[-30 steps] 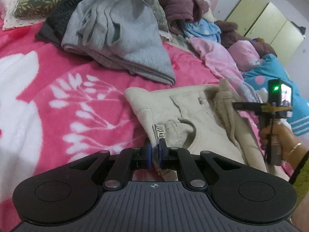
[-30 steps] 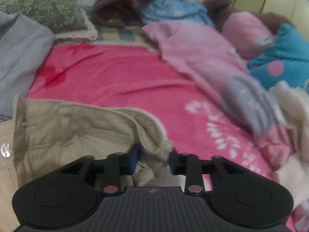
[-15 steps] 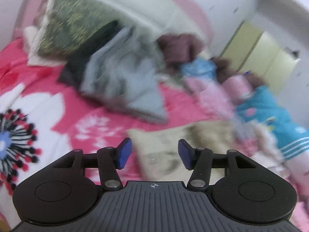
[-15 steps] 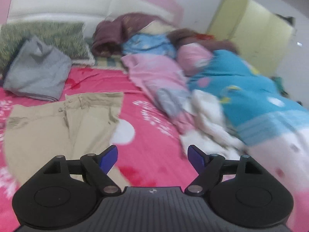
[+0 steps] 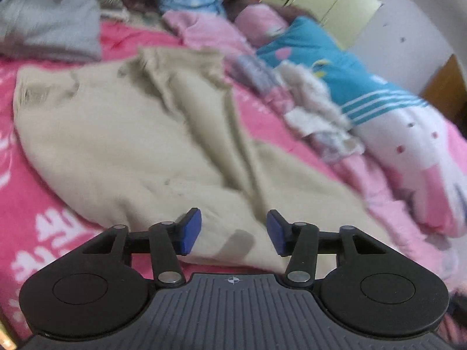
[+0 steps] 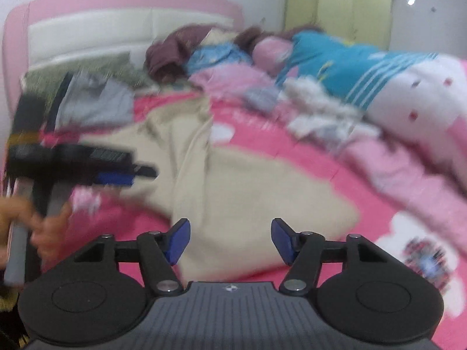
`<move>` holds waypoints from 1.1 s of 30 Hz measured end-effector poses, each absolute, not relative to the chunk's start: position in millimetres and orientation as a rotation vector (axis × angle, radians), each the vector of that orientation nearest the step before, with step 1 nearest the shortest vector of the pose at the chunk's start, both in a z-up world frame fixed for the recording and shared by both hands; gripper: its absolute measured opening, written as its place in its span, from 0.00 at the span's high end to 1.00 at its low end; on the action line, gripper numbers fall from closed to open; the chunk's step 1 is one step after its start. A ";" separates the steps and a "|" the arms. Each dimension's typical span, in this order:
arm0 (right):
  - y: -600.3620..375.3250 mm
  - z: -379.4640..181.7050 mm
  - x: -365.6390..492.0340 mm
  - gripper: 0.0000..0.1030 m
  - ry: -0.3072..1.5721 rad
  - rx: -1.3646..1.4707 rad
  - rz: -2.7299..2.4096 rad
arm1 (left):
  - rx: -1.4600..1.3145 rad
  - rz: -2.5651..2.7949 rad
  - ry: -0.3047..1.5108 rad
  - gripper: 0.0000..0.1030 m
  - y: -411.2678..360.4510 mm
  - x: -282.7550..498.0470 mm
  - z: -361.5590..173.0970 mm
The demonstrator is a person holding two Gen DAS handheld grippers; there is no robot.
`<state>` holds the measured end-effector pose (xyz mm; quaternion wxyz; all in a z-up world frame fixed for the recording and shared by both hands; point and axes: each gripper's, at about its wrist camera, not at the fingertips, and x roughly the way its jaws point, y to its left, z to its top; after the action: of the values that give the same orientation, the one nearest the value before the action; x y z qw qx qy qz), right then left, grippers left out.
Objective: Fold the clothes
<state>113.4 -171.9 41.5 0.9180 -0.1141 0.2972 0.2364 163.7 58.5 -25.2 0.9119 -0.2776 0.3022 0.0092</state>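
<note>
Both tongs empty, khaki trousers flat on the bed

The left tongs (image 5: 230,232) and right tongs (image 6: 230,240) both had their blue pads spread wide with nothing between them, hovering just above the near end of the beige trousers (image 5: 122,134). Those lay spread out on the pink floral blanket (image 5: 43,227), waistband toward the headboard (image 6: 87,32), probably laid flat so the legs can be lined up for a fold. A grey garment (image 5: 49,23) and the jumbled clothes pile (image 5: 335,96) sat off to the sides.
</note>
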 end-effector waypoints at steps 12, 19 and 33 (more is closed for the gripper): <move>-217.6 -15.1 125.7 0.31 0.679 0.140 0.396 | -0.556 0.039 0.629 0.54 61.6 172.6 -42.9; -312.6 -65.2 214.4 0.37 0.718 0.803 0.239 | -0.530 0.058 0.630 0.53 57.0 175.6 -44.2; -165.3 66.6 282.8 0.80 0.517 0.339 0.424 | -0.517 0.068 0.629 0.53 55.5 175.8 -44.7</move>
<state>282.8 -165.3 66.6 0.9305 0.1656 0.2525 0.2071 175.8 55.5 -44.7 0.9177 -0.2514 0.3057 0.0331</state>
